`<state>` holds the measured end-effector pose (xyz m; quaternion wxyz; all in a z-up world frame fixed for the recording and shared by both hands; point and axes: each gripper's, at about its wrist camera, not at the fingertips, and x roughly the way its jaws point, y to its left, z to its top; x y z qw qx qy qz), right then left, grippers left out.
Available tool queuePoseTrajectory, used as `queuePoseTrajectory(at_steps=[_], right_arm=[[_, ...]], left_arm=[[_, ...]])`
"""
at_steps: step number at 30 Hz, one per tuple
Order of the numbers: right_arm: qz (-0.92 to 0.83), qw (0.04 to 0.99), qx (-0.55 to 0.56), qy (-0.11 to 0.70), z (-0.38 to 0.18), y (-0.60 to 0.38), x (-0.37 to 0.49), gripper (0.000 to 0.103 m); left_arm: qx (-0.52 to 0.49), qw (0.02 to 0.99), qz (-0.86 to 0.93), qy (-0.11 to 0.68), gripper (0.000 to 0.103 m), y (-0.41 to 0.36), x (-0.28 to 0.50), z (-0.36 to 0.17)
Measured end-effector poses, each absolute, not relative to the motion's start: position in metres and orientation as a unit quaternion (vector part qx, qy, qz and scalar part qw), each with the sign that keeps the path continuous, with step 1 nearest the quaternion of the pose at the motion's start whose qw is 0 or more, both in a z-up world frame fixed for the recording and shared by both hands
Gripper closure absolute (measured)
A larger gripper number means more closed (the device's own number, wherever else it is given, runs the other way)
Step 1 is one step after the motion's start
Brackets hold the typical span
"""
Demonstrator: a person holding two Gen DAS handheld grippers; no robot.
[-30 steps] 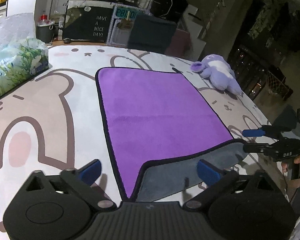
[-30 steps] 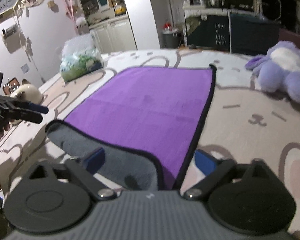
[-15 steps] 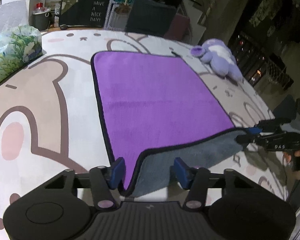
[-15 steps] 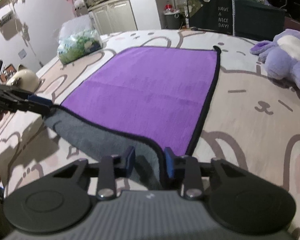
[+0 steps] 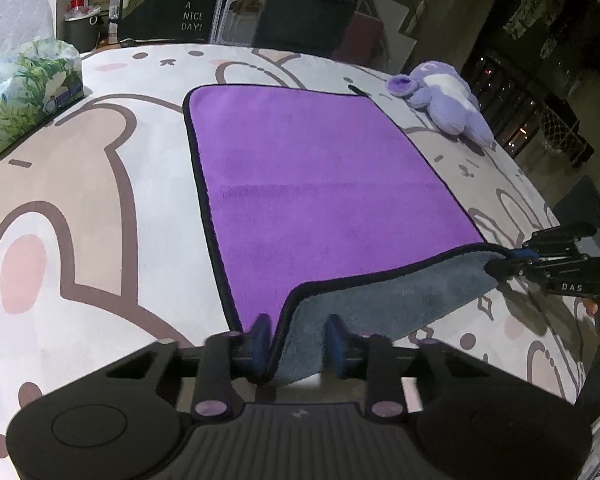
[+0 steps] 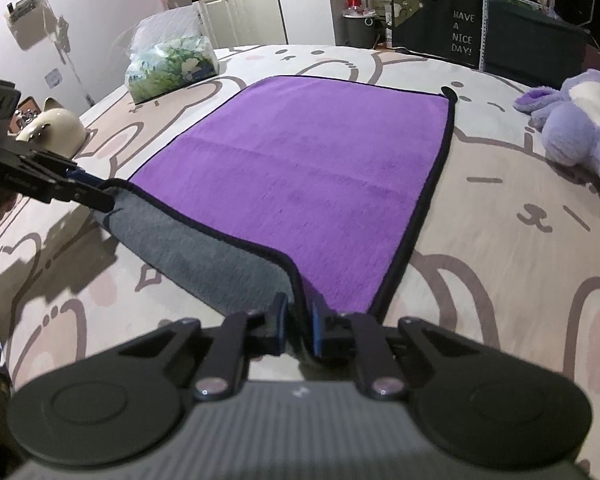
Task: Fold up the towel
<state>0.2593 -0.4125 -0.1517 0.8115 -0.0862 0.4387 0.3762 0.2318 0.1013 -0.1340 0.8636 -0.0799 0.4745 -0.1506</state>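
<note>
gripping the near corners | left tool pinches the towel corner, pads not fully together | right tool clamped on the other corner | towel flat ahead on the bed, near edge lifted, grey underside showing | next: carry both corners forward to the far edge

towel: purple, grey underside, black trim | tablecloth: white, brown-pink bears | plush: lilac

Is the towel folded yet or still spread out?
Spread: the towel lies flat, purple side up; only its near edge is lifted, showing grey underside.
</note>
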Motion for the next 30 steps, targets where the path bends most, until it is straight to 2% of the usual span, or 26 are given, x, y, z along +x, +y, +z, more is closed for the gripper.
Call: queuePoseTrajectory(at_steps=[3, 6, 8, 30], right_arm=[[0.375, 0.812, -0.089, 0.439, -0.151, -0.413, 0.259, 0.091], [0.375, 0.811, -0.095, 0.438, -0.151, -0.412, 0.258, 0.093], [0.376, 0.811, -0.101, 0.436, -0.150, -0.412, 0.257, 0.096], [0.344, 0.869, -0.059, 0.352, -0.100, -0.416, 0.257, 0.097]], left_arm=[[-0.072, 0.860, -0.149, 0.482, 0.082, 0.101, 0.232, -0.137], [-0.066, 0.859, -0.146, 0.486, 0.095, 0.101, 0.232, -0.138], [-0.059, 0.861, -0.147, 0.484, 0.096, 0.099, 0.231, -0.136], [-0.034, 0.919, -0.101, 0.379, 0.098, 0.090, 0.235, -0.078]])
